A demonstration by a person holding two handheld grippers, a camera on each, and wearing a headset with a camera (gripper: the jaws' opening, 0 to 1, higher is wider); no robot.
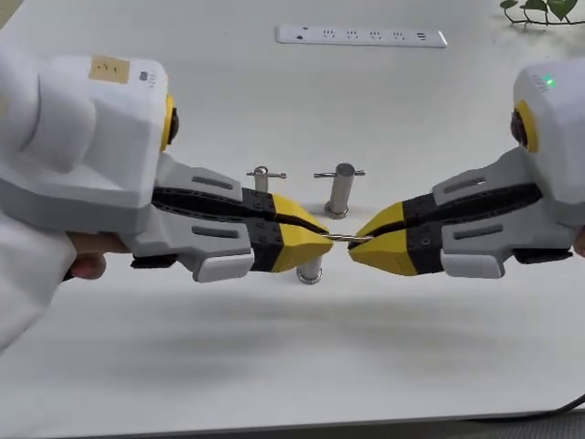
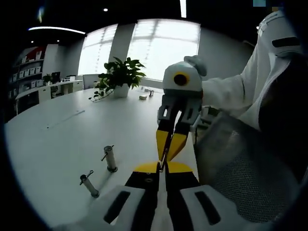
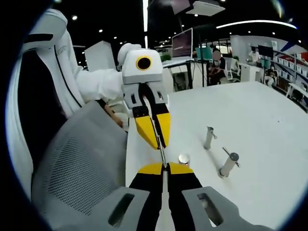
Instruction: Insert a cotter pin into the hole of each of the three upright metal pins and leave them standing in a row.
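Head view: the left gripper and right gripper both pinch the last cotter pin over the bare third metal pin (the rear pins look finished).

Left gripper view: jaws together on it.

Right gripper view: likewise clamped. Next, I judge, one gripper lets go and the other threads the hole.

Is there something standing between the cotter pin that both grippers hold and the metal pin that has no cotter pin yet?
Nothing visible does. The cotter pin is held close above the bare metal pin. The left gripper only hides that pin's top in the head view.
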